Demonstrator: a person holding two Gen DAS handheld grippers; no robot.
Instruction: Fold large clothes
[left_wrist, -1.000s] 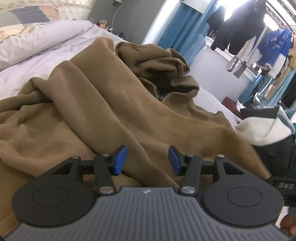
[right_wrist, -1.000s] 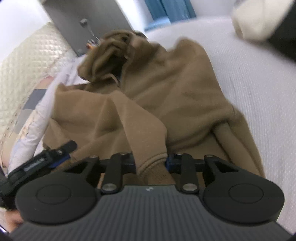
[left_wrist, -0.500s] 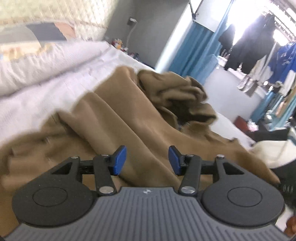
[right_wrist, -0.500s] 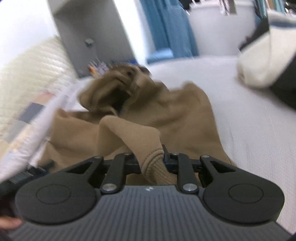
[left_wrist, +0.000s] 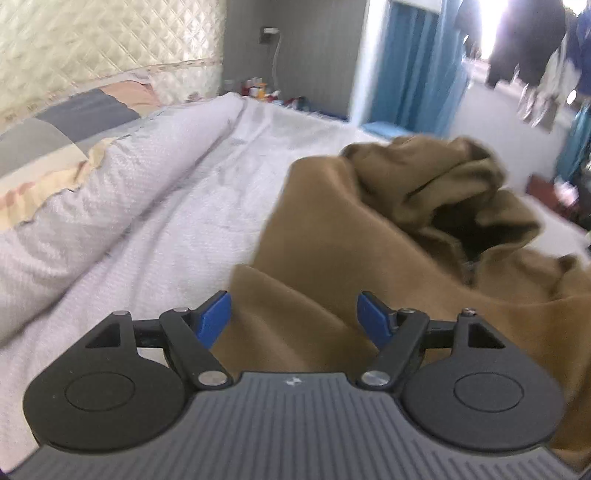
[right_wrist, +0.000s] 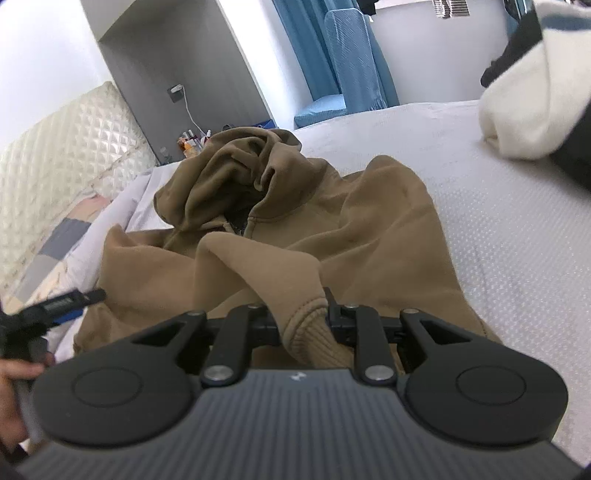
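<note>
Brown hoodie (right_wrist: 369, 221) spread on the white bedspread (right_wrist: 517, 240), its crumpled hood (right_wrist: 236, 173) at the far end from both tools. Right gripper (right_wrist: 303, 314): jaws nearly closed, pinching the ribbed sleeve cuff (right_wrist: 310, 328), which rises between them. Left gripper (left_wrist: 293, 317): jaws have just been opening and stand wide, blue pads (left_wrist: 216, 317) clear of the fabric lying beneath and ahead; nothing held. Rolled quilt (left_wrist: 110, 199) to its left.
</note>
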